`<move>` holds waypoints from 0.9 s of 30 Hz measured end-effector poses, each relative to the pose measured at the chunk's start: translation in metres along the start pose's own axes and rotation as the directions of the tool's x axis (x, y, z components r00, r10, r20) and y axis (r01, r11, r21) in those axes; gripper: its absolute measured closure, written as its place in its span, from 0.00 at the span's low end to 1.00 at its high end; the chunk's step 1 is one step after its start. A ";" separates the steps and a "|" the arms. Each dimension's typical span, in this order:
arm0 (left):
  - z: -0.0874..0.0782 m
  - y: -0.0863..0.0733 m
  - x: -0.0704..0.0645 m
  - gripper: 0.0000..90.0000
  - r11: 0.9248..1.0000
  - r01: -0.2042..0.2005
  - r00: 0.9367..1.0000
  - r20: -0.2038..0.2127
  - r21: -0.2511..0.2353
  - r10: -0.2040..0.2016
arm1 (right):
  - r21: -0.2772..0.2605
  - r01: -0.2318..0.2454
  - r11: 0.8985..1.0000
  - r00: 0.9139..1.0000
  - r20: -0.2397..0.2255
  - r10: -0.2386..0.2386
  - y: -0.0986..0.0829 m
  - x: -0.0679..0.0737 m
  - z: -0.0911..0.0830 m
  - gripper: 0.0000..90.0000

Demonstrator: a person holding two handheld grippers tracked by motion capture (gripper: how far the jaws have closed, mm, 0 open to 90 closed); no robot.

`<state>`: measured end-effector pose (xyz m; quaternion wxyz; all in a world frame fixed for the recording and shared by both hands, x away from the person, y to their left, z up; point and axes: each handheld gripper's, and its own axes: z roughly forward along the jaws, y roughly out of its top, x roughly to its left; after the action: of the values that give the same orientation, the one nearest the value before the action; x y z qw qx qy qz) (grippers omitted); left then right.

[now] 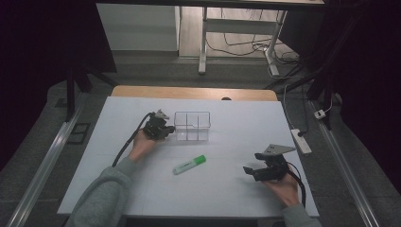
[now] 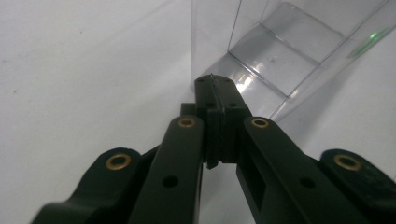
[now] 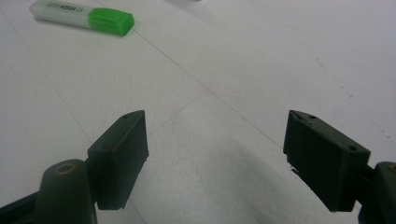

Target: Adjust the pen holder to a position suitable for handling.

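A clear plastic box [image 1: 191, 126] with dividers stands at the middle of the white table top. My left gripper [image 1: 169, 129] is at its left end. In the left gripper view the jaws [image 2: 213, 84] are pressed together at the corner of the clear box [image 2: 275, 60], and a thin edge of its wall seems pinched between the pads. A highlighter [image 1: 189, 164] with a green cap lies flat in front of the box. My right gripper [image 1: 249, 171] hovers low at the right, open and holding nothing. The right gripper view shows its fingers [image 3: 122, 149] wide apart, with the highlighter [image 3: 81, 16] far off at the upper left.
The white board [image 1: 222, 189] covers a wooden table whose far edge [image 1: 194, 92] shows behind it. A power strip [image 1: 301, 140] and cables lie off the right side. Bare white surface lies between the highlighter and my right gripper.
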<state>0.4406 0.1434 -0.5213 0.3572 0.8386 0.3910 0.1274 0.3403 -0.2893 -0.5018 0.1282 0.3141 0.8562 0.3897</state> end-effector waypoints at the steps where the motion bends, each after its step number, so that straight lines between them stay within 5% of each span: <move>1: 0.001 0.001 -0.001 0.98 1.000 -0.001 1.000 0.002 -0.002 0.001 | 0.000 0.000 1.000 1.000 0.000 0.000 0.000 0.000 0.000 0.24; 27: 0.021 0.019 -0.017 0.99 1.000 -0.027 0.999 0.024 -0.004 0.027 | 0.009 -0.001 1.000 1.000 0.010 0.001 -0.001 0.000 -0.001 0.24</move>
<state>0.4502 0.1118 -0.5218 0.3616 0.8447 0.3752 0.1227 0.3398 -0.2901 -0.5021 0.1306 0.3171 0.8571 0.3845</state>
